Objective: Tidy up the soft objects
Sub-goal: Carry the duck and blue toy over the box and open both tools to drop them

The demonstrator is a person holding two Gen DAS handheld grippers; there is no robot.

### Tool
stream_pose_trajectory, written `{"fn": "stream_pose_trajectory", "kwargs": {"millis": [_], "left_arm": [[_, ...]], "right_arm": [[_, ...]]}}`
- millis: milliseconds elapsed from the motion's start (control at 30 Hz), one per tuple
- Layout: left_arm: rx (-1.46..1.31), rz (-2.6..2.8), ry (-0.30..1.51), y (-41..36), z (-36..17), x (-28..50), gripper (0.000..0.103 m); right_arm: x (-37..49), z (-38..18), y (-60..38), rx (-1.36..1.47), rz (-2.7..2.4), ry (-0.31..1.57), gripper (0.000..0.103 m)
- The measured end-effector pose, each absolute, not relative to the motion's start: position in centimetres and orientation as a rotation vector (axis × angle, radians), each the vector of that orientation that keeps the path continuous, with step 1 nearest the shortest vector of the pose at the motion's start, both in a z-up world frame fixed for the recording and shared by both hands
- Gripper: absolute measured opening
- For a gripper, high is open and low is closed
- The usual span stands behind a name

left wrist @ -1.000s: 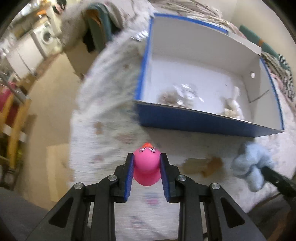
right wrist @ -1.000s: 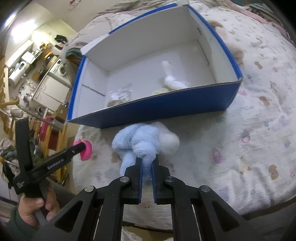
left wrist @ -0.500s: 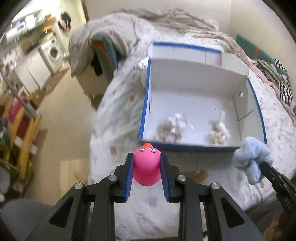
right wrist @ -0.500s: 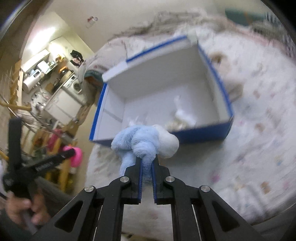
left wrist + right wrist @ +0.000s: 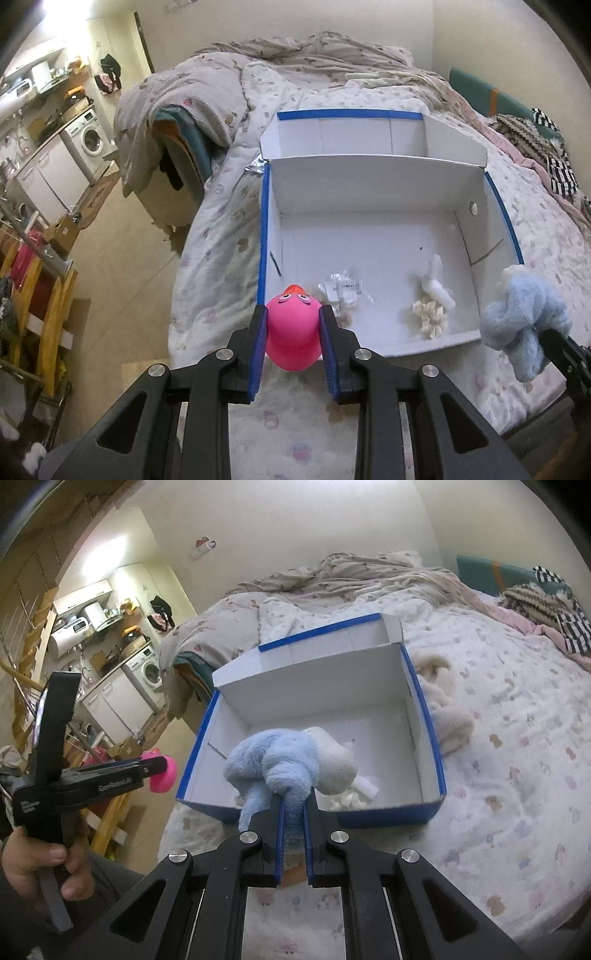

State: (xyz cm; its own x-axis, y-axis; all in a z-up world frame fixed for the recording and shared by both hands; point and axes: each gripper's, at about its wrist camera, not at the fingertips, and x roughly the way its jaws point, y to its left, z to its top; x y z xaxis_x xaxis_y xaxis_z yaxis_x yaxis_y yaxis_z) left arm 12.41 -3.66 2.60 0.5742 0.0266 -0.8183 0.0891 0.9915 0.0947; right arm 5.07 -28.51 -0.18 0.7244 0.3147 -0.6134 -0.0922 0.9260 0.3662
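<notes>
My left gripper (image 5: 293, 321) is shut on a pink rubber duck (image 5: 293, 332) and holds it in the air over the near left corner of the blue-and-white box (image 5: 369, 192). My right gripper (image 5: 293, 805) is shut on a light blue plush toy (image 5: 277, 760) with a white part, held above the box's (image 5: 424, 709) near edge. The plush also shows at the right of the left wrist view (image 5: 524, 317). The duck and left gripper show at the left of the right wrist view (image 5: 162, 771). Inside the box lie a white plush (image 5: 432, 299) and a clear packet (image 5: 341, 291).
The box sits on a bed with a patterned quilt (image 5: 517, 738). A cream plush (image 5: 439, 698) lies on the bed just right of the box. Bunched blankets (image 5: 207, 96) lie at the far end. The floor and a washing machine (image 5: 90, 142) are to the left.
Both grippers have risen and tilted up with their toys held, so the box looks farther below and its inside is more visible. The grips have not changed.
</notes>
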Motion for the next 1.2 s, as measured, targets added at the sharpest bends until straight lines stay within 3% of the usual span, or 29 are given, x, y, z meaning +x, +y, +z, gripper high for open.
{"fn": "stream_pose_trajectory", "kwargs": {"millis": [633,1200], "left_arm": [[0.157,-0.027,1.019,-6.6,-1.5,20.7,0.025],[0.178,0.06,1.075,-8.2,-6.5,24.1,0.025]], "right_arm": [[18.1,-2.9,-28.3,0.26,0.248,0.85,0.01],[20.3,-8.3,-28.8,0.277,0.242,1.005,0.01]]}}
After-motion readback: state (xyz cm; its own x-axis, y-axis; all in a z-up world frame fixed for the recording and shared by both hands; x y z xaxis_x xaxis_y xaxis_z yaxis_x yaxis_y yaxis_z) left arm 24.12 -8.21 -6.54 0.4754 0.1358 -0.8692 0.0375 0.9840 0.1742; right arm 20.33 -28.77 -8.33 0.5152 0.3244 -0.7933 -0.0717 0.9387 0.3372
